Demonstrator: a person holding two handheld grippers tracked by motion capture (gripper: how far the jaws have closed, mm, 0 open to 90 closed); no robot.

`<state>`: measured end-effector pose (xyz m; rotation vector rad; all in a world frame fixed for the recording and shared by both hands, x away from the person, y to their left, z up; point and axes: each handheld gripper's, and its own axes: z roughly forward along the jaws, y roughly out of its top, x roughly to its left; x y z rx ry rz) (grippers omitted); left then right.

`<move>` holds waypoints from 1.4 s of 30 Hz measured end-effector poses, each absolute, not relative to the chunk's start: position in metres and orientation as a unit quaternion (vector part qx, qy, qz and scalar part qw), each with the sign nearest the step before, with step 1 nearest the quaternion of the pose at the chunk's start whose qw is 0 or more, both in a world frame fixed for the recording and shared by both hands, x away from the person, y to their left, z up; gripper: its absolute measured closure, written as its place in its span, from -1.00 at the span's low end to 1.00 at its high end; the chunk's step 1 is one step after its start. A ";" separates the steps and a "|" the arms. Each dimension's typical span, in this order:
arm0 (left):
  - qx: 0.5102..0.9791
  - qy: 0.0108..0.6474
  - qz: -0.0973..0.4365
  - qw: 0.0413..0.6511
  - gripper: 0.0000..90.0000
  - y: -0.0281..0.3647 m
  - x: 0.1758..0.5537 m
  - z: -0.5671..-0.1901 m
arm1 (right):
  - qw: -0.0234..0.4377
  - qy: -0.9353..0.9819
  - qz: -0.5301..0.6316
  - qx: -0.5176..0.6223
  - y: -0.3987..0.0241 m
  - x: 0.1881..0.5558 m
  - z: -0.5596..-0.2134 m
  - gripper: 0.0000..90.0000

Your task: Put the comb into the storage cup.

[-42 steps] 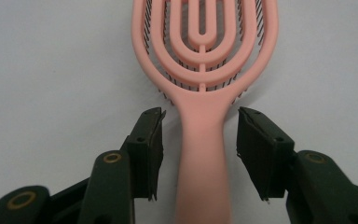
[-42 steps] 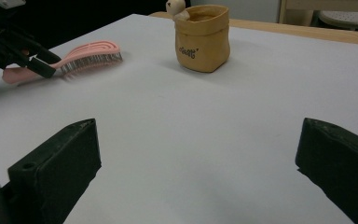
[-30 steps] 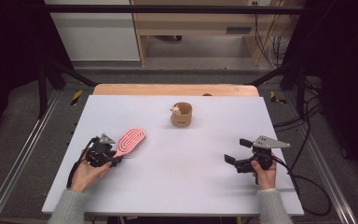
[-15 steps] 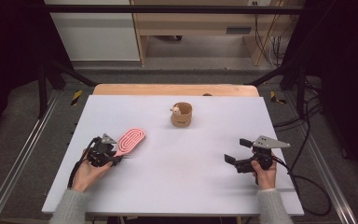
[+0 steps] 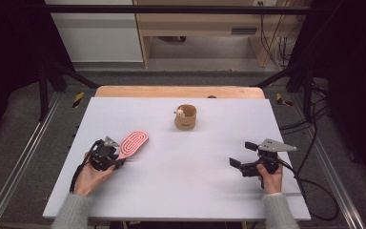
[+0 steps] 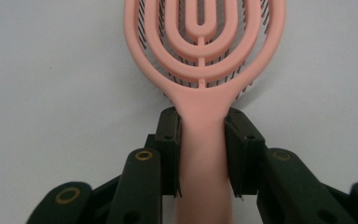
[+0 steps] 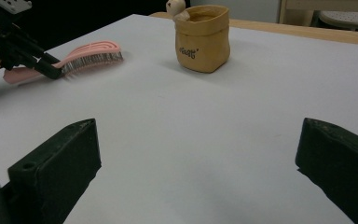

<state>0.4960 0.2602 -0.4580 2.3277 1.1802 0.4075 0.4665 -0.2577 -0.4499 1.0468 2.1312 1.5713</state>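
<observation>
White table (image 5: pixel 181 186), pink brush (image 5: pixel 133 142) near left edge

Left gripper (image 5: pixel 106 155): compact black body, small grey three-cornered plate on top, black cable looping back along the hand. Left gripper view showed black linkage arms with brass-coloured pivot pins and small screws on the rectangular jaw blocks. Right gripper (image 5: pixel 248 155): same black build, larger grey three-cornered plate with dark holes, thick black cable trailing off the table's right edge; its jaws were blocky, matte black, one with a round hole. Both sleeves were light grey knit.
</observation>
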 end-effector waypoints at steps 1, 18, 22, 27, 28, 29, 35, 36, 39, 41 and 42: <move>0.853 0.434 0.149 0.248 0.53 0.260 0.496 -0.458 | 0.147 0.740 0.546 0.364 -0.258 0.466 -0.450 -0.99; 0.849 0.437 0.156 0.253 0.54 0.262 0.494 -0.455 | 0.147 0.741 0.546 0.363 -0.258 0.467 -0.450 -0.99; 0.844 0.438 0.161 0.264 0.54 0.262 0.493 -0.451 | 0.147 0.741 0.546 0.363 -0.258 0.467 -0.450 -0.99; 0.839 0.437 0.170 0.277 0.54 0.263 0.490 -0.446 | 0.146 0.741 0.546 0.363 -0.258 0.467 -0.450 -0.99; 0.837 0.437 0.170 0.280 0.54 0.263 0.490 -0.446 | 0.147 0.740 0.546 0.364 -0.258 0.467 -0.450 -0.99; 0.837 0.437 0.172 0.281 0.54 0.263 0.489 -0.445 | 0.147 0.740 0.546 0.364 -0.258 0.467 -0.450 -0.99; 0.832 0.437 0.179 0.291 0.54 0.262 0.487 -0.441 | 0.146 0.741 0.546 0.364 -0.258 0.467 -0.450 -0.99; 0.832 0.436 0.180 0.293 0.54 0.262 0.486 -0.440 | 0.146 0.741 0.546 0.363 -0.258 0.467 -0.450 -0.99; 0.830 0.435 0.184 0.297 0.54 0.261 0.485 -0.437 | 0.147 0.741 0.546 0.364 -0.258 0.467 -0.450 -0.99; 0.829 0.434 0.187 0.299 0.54 0.261 0.484 -0.437 | 0.146 0.741 0.546 0.363 -0.258 0.467 -0.450 -0.99; 0.829 0.433 0.188 0.300 0.54 0.261 0.484 -0.436 | 0.146 0.741 0.546 0.363 -0.257 0.467 -0.450 -0.99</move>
